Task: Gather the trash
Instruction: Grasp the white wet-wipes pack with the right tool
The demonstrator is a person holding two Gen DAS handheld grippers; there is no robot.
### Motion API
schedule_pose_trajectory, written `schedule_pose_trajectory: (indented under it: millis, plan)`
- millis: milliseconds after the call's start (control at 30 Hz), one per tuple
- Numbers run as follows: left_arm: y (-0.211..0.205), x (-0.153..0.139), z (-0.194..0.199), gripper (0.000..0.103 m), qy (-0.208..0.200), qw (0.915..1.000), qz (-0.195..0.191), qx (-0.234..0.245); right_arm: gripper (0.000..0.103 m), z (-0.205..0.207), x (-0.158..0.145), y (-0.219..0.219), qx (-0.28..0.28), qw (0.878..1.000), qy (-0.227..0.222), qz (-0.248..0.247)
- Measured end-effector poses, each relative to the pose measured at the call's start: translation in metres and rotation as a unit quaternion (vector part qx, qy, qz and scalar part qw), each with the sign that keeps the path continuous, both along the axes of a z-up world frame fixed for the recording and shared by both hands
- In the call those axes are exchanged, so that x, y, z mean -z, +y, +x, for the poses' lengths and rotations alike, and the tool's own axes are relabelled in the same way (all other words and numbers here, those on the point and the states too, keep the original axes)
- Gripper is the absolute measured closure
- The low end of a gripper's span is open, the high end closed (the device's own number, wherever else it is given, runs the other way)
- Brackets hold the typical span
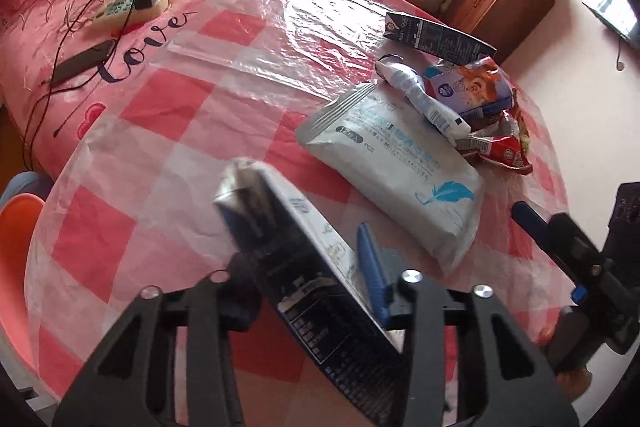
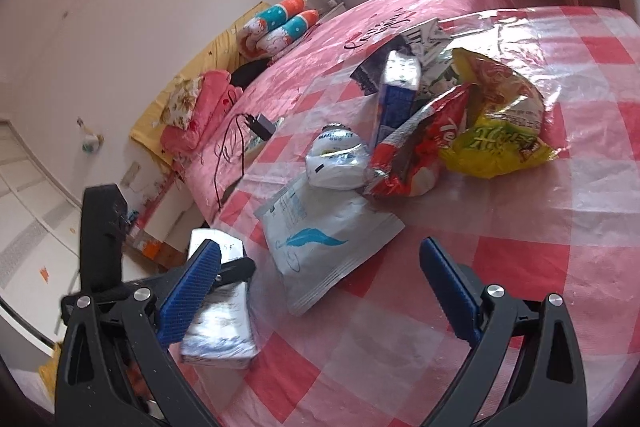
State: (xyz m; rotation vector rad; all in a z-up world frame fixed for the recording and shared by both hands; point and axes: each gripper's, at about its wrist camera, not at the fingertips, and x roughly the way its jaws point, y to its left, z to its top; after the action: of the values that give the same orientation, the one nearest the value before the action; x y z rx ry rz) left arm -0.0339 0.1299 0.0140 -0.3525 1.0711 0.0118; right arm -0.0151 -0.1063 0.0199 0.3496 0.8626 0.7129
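Evidently the left hand-held gripper (image 1: 308, 291) is clamped on a carton (image 1: 304, 267), lifting it clear of the tabletop (image 1: 160, 187) for disposal. Right hand-held gripper (image 2: 320, 291) hangs open, facing the remaining wrappers (image 2: 440, 131) heaped mid-table.

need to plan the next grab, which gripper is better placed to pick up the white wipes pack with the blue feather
Right. The right gripper is open and empty, with the wipes pack lying just ahead of its fingers. The left gripper is already shut on a carton.
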Motion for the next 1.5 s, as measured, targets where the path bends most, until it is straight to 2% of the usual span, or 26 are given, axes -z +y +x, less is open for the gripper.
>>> schedule_pose_trajectory:
  millis: [133, 233, 367, 567, 667, 867, 1033, 1133, 1200, 1300, 1500]
  plan:
    - [0.01, 0.001, -0.008, 0.067, -0.005, 0.9999, -0.012, 0.01, 0.005, -0.008, -0.007, 0.026, -0.009, 0.997, -0.03, -0.064]
    - [0.018, -0.001, -0.013, 0.073, -0.009, 0.9997, -0.019, 0.014, 0.005, -0.011, -0.014, 0.043, -0.021, 0.994, -0.052, -0.092]
    - [0.026, -0.003, -0.017, 0.075, -0.017, 0.9994, -0.022, 0.022, 0.005, -0.009, -0.018, 0.074, -0.045, 0.983, -0.087, -0.158]
    - [0.042, -0.004, -0.024, 0.075, -0.025, 0.9988, -0.036, 0.025, 0.005, 0.011, 0.003, 0.097, -0.071, 0.973, -0.069, -0.21]
    - [0.049, -0.003, -0.027, 0.075, -0.028, 0.9983, -0.043, 0.027, 0.005, 0.019, 0.008, 0.102, -0.072, 0.969, -0.071, -0.226]
    - [0.057, -0.002, -0.03, 0.075, -0.034, 0.9975, -0.054, 0.03, 0.004, 0.031, 0.023, 0.113, -0.084, 0.967, -0.04, -0.235]
    - [0.065, 0.0, -0.034, 0.075, -0.037, 0.9971, -0.061, 0.028, 0.004, 0.024, 0.025, 0.125, -0.09, 0.957, -0.056, -0.27]
    - [0.07, 0.001, -0.036, 0.075, -0.04, 0.9966, -0.068, 0.026, 0.006, 0.02, 0.025, 0.128, -0.088, 0.953, -0.06, -0.285]
    - [0.072, 0.002, -0.038, 0.075, -0.042, 0.9962, -0.071, 0.027, 0.015, 0.012, 0.025, 0.132, -0.083, 0.947, -0.072, -0.3]
    - [0.074, 0.001, -0.041, 0.075, -0.045, 0.9958, -0.074, 0.029, 0.02, 0.005, 0.024, 0.133, -0.078, 0.949, -0.07, -0.297]
    - [0.081, 0.001, -0.047, 0.075, -0.051, 0.9949, -0.082, 0.028, 0.022, -0.007, 0.023, 0.134, -0.065, 0.953, -0.06, -0.289]
